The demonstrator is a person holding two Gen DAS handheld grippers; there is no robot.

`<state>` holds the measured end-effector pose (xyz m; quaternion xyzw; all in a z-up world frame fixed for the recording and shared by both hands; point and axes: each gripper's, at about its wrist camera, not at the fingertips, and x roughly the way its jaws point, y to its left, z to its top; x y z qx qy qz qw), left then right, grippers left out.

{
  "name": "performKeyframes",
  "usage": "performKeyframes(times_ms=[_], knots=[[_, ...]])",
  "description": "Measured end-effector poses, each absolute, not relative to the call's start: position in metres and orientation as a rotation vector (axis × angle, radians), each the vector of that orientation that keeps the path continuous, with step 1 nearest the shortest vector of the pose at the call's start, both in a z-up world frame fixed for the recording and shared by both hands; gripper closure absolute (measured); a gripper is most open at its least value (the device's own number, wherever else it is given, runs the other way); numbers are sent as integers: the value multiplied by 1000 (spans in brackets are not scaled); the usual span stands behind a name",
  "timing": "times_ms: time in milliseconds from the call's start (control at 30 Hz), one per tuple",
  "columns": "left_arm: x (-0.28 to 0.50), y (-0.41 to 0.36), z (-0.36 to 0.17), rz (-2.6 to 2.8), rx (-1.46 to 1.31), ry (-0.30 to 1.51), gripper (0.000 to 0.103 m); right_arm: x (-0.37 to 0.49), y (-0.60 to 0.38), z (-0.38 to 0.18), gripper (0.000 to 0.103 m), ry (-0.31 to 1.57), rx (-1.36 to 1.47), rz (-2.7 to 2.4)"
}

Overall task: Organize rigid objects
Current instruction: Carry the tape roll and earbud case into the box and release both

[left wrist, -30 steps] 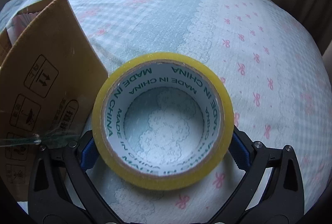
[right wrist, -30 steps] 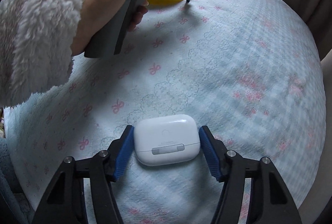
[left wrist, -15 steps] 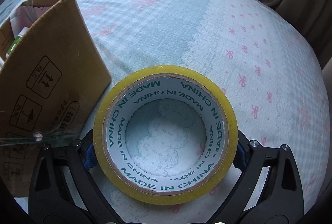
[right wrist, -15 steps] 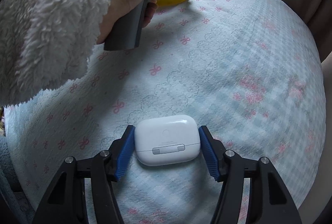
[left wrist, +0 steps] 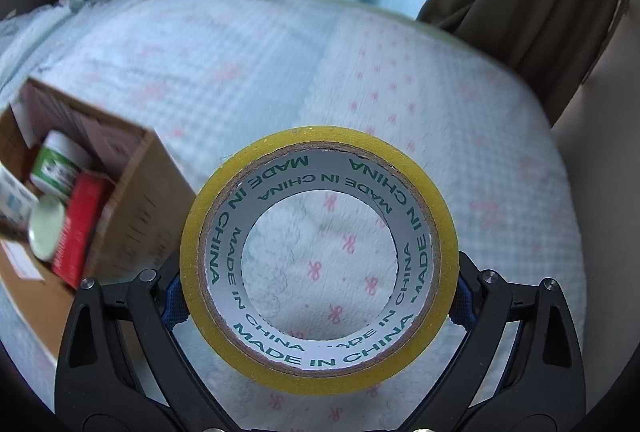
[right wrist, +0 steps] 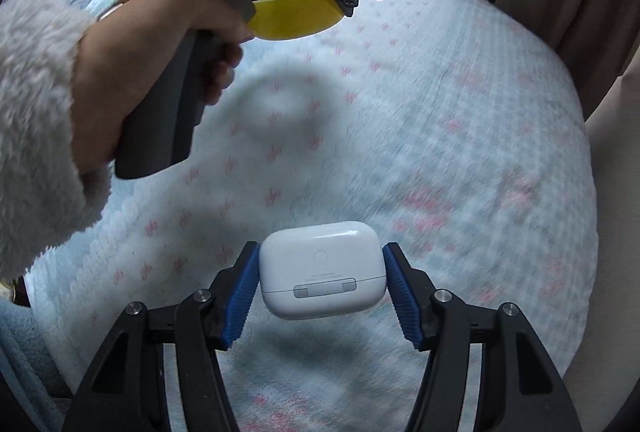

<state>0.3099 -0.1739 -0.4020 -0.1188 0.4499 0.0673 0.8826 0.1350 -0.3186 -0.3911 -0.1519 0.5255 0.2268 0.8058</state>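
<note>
Left claw [left wrist: 318, 296]: clenched on one yellow tape roll [left wrist: 319, 254], lifted clear of the bed cover [left wrist: 248, 80]. At 9 o'clock, one open cardboard box [left wrist: 148, 192] holding one green-labelled jar [left wrist: 60, 162] and one red carton [left wrist: 78, 224]; other contents blurred.

Right claw [right wrist: 322, 290]: clenched on one white earbud case [right wrist: 322, 268], raised above the cover, shadow beneath. At 10 o'clock, the left hand [right wrist: 148, 72].
</note>
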Motion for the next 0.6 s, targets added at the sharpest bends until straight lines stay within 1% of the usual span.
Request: performKeyframes(times_ms=[233, 433, 600], knots=[[287, -135, -302, 117, -259, 832, 7, 137, -308, -319, 46, 1006, -337, 469], [249, -79, -216, 122, -289, 778, 7, 138, -292, -236, 46, 893, -315, 450], [222, -24, -170, 129, -297, 784, 7, 150, -267, -176, 46, 847, -230, 466]])
